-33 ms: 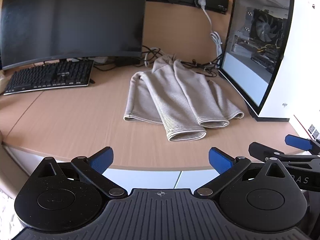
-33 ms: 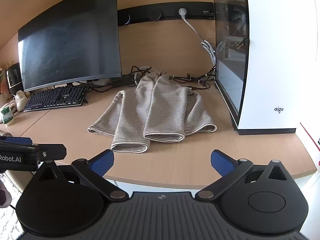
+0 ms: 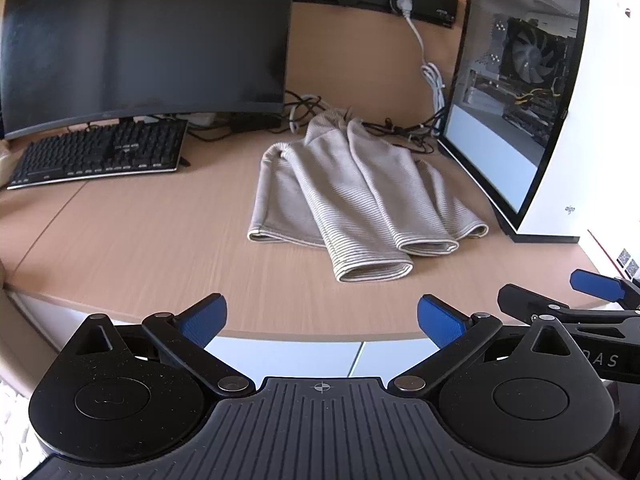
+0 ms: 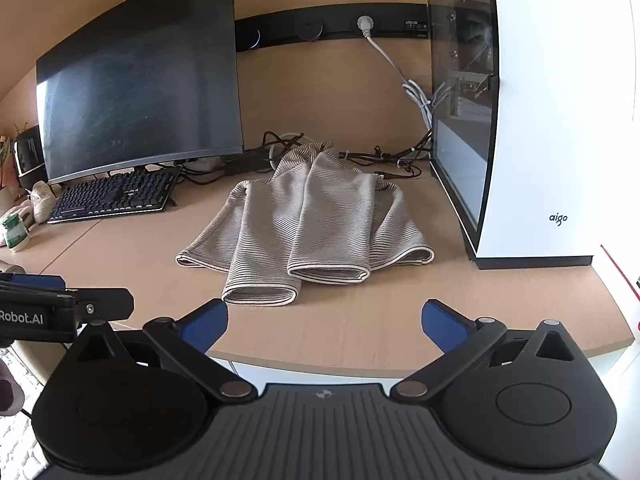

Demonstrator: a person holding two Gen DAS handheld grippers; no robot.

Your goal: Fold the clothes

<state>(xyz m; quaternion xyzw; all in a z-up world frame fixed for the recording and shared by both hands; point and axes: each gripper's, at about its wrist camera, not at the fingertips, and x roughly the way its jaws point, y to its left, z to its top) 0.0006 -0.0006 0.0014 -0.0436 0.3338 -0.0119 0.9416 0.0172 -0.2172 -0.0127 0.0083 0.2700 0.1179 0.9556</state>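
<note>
**Sweater on desk, sleeves laid in, both grippers empty**

No change to find against the earlier pictures: same pose, same cloth. So no new step to report for the folding.

Lying flat on desk [image 3: 140, 248], between monitor [image 3: 140, 40] and PC case [image 3: 592, 120]: sweater [image 3: 352, 200], both sleeves laid in over the body, cuffs toward the near edge. Looks part-folded, not a compact packet; could equally be just laid out so.

Holding left gripper [image 3: 320, 320] and right gripper [image 4: 324, 320] spread wide, gripping nothing, both back at the near edge, apart from the cloth.

Around: keyboard [image 3: 100, 156] at left, well apart. Cables [image 3: 400, 128] at the collar, touching or just behind, cannot tell which. Could probably snag there. Tight on the right, with the case just beside the cloth.
</note>
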